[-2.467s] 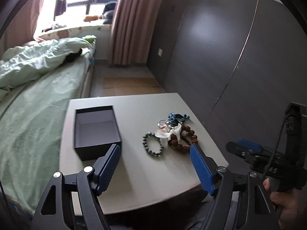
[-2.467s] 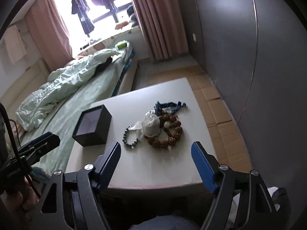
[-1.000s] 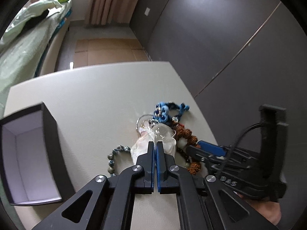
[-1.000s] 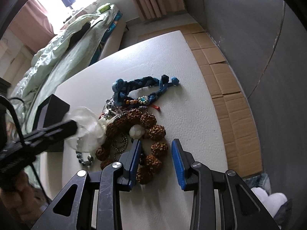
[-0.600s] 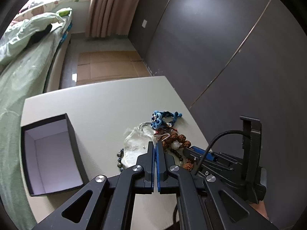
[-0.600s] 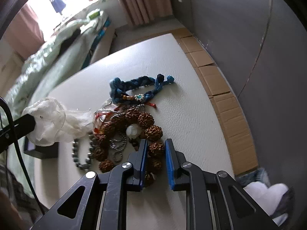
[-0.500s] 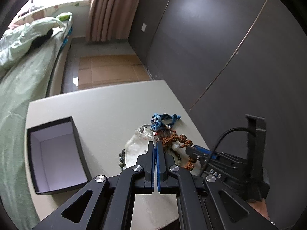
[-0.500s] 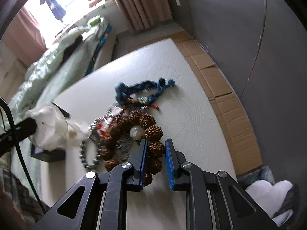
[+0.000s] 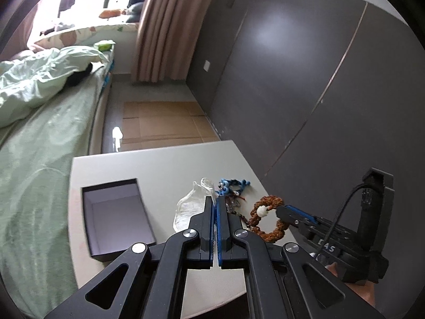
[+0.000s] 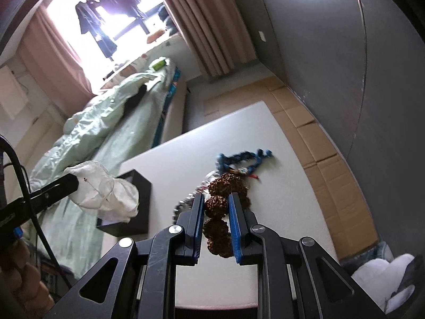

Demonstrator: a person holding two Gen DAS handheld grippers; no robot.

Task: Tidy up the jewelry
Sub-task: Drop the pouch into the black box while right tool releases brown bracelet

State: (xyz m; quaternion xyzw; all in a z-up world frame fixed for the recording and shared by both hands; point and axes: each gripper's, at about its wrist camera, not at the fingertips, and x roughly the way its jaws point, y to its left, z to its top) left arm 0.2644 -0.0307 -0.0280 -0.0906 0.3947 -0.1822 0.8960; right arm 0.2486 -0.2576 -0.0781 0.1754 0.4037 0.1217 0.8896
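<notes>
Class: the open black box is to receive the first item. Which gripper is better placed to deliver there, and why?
Left. The left gripper, shut on the clear pouch, hangs beside the black box; the right gripper holds the brown bead bracelet farther away.

I can't see the lower beads of the brown bracelet behind my right gripper; the blue cord is motion-blurred, and the grey beads look smeared, perhaps a bracelet
</notes>
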